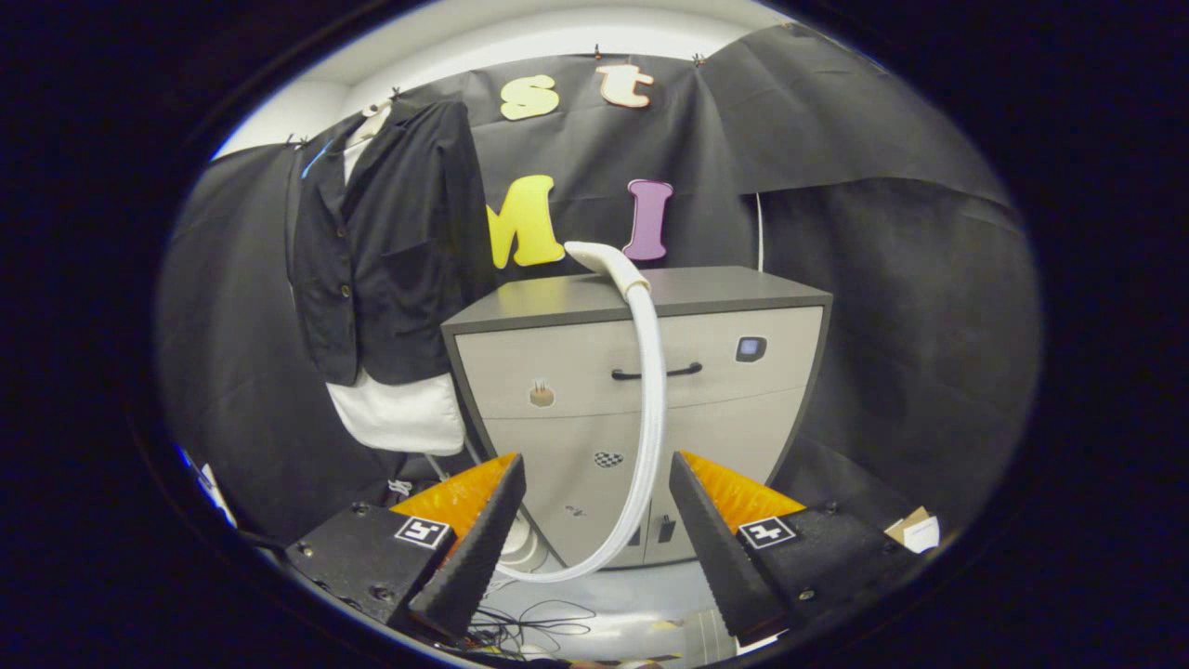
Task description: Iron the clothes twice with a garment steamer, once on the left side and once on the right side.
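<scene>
The gripper [594,520] stands open, nothing between its fingers; the gap ahead of them is free up to the hose [650,390]. The hose hangs from the steamer head [604,260] on the cabinet [706,288] top, down the cabinet front and curls near the floor, crossing the straight way forward. The cabinet blocks the middle. To its left the jacket [390,251] hangs against the wall, touching the cabinet's corner. Cables [529,627] lie on the floor below the fingers.

We see a grey cabinet [650,372] with a dark top standing against the booth's black cloth wall, the white steamer head [608,263] resting on its top. Its hose [650,409] hangs down the drawer fronts to the floor [650,595], where thin cables [529,627] lie.
</scene>
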`<state>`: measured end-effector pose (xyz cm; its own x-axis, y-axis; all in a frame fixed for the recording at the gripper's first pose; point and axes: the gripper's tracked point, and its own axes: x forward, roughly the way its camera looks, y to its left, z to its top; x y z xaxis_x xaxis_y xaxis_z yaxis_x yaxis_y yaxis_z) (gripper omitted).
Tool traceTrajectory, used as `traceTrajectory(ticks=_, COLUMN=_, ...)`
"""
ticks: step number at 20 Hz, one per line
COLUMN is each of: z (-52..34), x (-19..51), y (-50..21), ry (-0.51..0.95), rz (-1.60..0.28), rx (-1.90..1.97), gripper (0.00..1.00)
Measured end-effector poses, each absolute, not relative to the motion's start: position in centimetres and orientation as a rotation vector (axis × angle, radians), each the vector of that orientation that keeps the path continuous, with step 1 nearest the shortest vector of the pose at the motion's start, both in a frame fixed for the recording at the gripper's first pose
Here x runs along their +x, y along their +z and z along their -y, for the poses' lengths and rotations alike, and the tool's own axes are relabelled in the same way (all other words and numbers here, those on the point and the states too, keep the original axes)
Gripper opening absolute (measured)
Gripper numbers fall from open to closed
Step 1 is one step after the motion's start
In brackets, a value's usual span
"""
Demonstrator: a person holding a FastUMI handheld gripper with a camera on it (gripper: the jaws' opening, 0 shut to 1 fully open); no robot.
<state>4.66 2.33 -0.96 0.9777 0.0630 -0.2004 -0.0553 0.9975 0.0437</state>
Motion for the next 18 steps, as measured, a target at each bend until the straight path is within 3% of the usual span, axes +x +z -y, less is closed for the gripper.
traceTrajectory(ticks=18, z=-3.2, x=15.7, y=11.3, ry=0.066, rz=-0.285, rx=-0.030, gripper=0.98)
